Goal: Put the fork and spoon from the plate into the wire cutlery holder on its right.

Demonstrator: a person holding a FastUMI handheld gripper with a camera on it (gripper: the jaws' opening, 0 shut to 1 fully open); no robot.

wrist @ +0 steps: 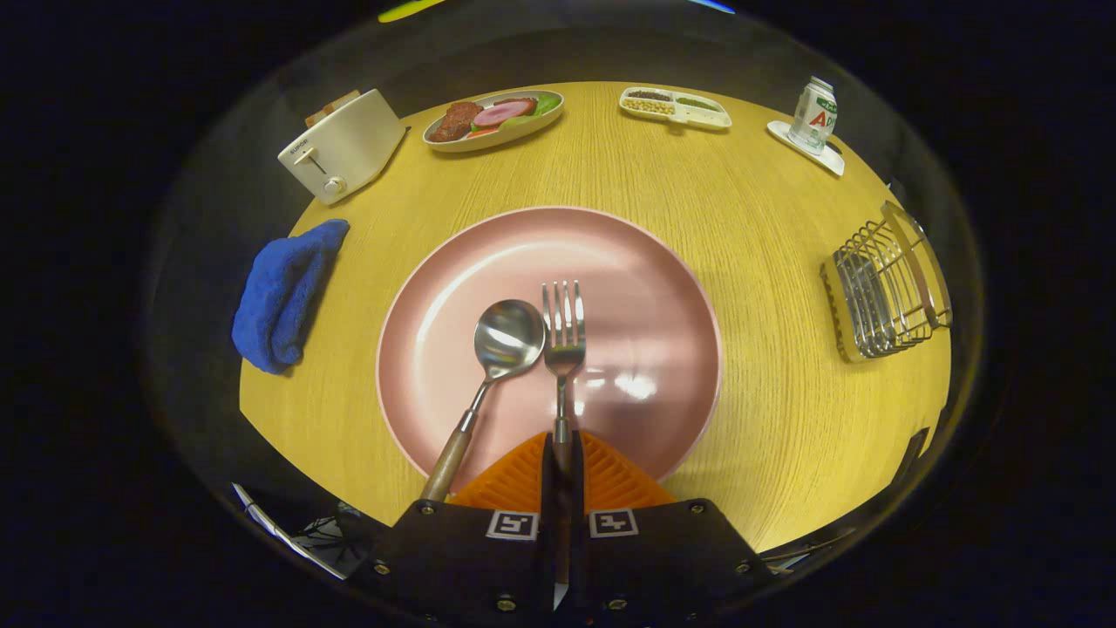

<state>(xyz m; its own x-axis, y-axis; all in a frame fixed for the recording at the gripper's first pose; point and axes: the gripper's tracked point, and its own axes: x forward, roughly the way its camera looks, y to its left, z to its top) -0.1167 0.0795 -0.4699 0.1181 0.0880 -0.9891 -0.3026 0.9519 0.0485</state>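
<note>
Jaws: gripper [563, 453] pinching fork [564, 349] handle, bottom centre.
Fork axis: straight ahead over plate [663, 288].
Spoon [497, 358]: just left.
Holder [885, 292]: right, on desk [767, 436].

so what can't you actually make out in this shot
- Fork handle, gripper view: its end is covered by the tongs, which have closed around it.
- Spoon handle end: hidden behind the gripper body.
- Wire cutlery holder: its inside can't be seen.
- Toaster slots: contents unclear.
</note>
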